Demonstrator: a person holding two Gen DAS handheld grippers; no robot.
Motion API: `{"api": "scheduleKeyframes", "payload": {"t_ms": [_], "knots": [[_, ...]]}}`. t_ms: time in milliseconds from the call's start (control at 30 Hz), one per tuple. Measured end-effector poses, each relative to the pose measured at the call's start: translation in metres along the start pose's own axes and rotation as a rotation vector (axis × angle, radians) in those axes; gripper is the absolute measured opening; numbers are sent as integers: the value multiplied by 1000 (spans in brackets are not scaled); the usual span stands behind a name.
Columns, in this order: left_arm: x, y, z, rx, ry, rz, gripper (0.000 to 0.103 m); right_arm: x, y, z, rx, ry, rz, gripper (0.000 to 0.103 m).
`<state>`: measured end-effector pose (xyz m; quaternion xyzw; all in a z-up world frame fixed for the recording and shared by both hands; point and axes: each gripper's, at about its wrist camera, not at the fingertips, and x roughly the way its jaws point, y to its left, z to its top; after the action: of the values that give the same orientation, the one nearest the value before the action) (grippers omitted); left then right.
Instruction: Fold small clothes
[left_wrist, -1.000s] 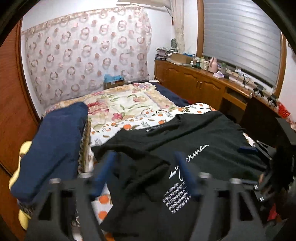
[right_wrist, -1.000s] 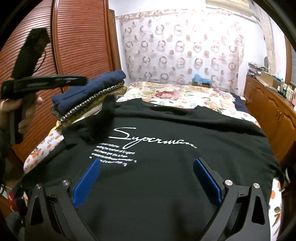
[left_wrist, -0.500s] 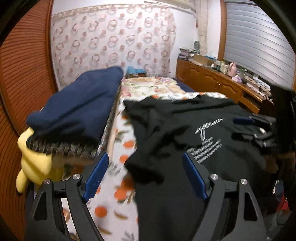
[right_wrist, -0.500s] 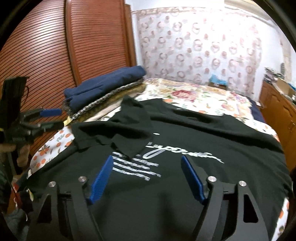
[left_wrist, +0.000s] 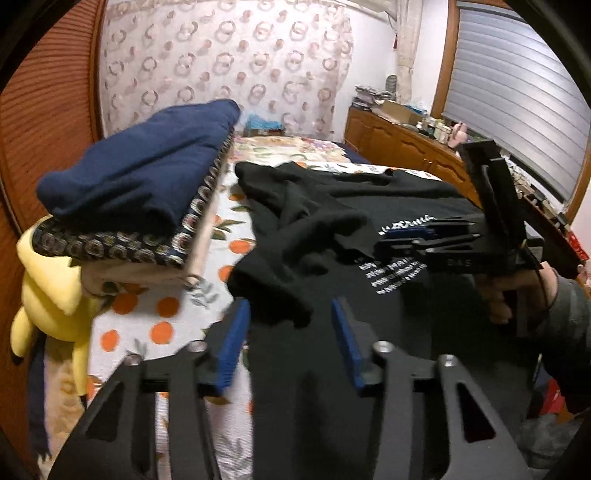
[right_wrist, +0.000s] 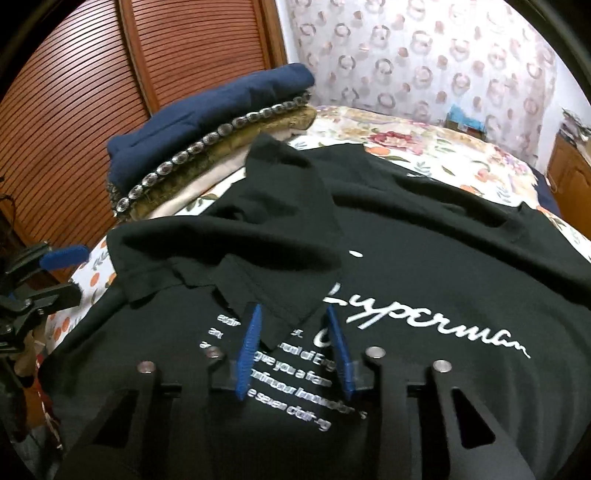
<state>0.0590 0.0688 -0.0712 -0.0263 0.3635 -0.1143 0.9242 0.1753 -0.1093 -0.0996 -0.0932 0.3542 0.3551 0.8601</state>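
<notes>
**Inspector:** Starting with the garment: where does it lie?

**Assistant:** A black T-shirt (right_wrist: 424, 266) is spread front-up across a bed sheet (left_wrist: 155, 306) printed with oranges. White script lettering (right_wrist: 424, 328) crosses the chest, with smaller lines of print beneath it. One sleeve (right_wrist: 291, 229) is folded inward over the chest and covers the start of the script.

**Inspector:** Left gripper?

**Assistant:** The left gripper (left_wrist: 291, 332) sits low over the near edge of the shirt. Its jaws are closing, and a bunched fold of black cloth lies between the blue pads (left_wrist: 232, 339). I cannot tell whether the pads press on it yet.

**Inspector:** Right gripper?

**Assistant:** The right gripper (right_wrist: 293, 347) is over the small print, and its jaws are closing too. The hem corner of the folded sleeve lies between its blue pads (right_wrist: 251, 343); contact is not clear. In the left view, a hand (left_wrist: 517, 291) holds this tool above the chest.

**Inspector:** Surroundings?

**Assistant:** A stack of folded clothes, with a navy garment (left_wrist: 140, 181) on top, rests just beside the shirt, near a slatted wooden door (right_wrist: 74, 110). A yellow plush toy (left_wrist: 48, 291) hangs below the stack. A patterned curtain (left_wrist: 229, 62) covers the far wall.
</notes>
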Motion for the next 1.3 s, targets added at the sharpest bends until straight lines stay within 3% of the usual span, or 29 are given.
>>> {"api": "scheduleKeyframes", "payload": {"t_ms": [33, 100, 167, 267, 433, 700, 833, 933, 1000, 1133, 1167, 1233, 1300], "knots": [[2, -2, 0, 2, 7, -11, 40, 2, 2, 0, -13, 3, -2, 28], [9, -6, 2, 11, 20, -23, 39, 5, 6, -1, -46, 9, -2, 11], [19, -7, 5, 10, 48, -18, 39, 4, 10, -2, -66, 7, -12, 6], [35, -5, 7, 6, 99, -1, 36, 0, 7, -2, -68, -20, -28, 3], [47, -7, 10, 35, 137, 2, 7, -4, -1, 1, -54, -60, -54, 2], [0, -36, 25, 52, 56, -143, 6, -8, -17, 14, -50, -115, -96, 2], [-7, -54, 29, 91, 54, -147, 6, -13, -25, 21, -40, -119, -95, 2], [-9, -60, 26, 102, 57, -148, 19, -12, -34, 20, -6, -118, -97, 2], [-12, -61, 24, 105, 48, -147, 38, -8, -35, 17, -1, -112, -117, 2], [-13, -61, 28, 111, 27, -127, 53, -4, -33, 10, -3, -104, -142, 2], [-12, -59, 29, 107, 26, -112, 64, -4, -32, 9, -4, -106, -162, 5], [-11, -57, 28, 95, 16, -105, 76, -3, -31, 9, -1, -108, -187, 16], [-8, -53, 29, 78, 16, -99, 80, -3, -30, 5, 8, -111, -187, 44]]}}
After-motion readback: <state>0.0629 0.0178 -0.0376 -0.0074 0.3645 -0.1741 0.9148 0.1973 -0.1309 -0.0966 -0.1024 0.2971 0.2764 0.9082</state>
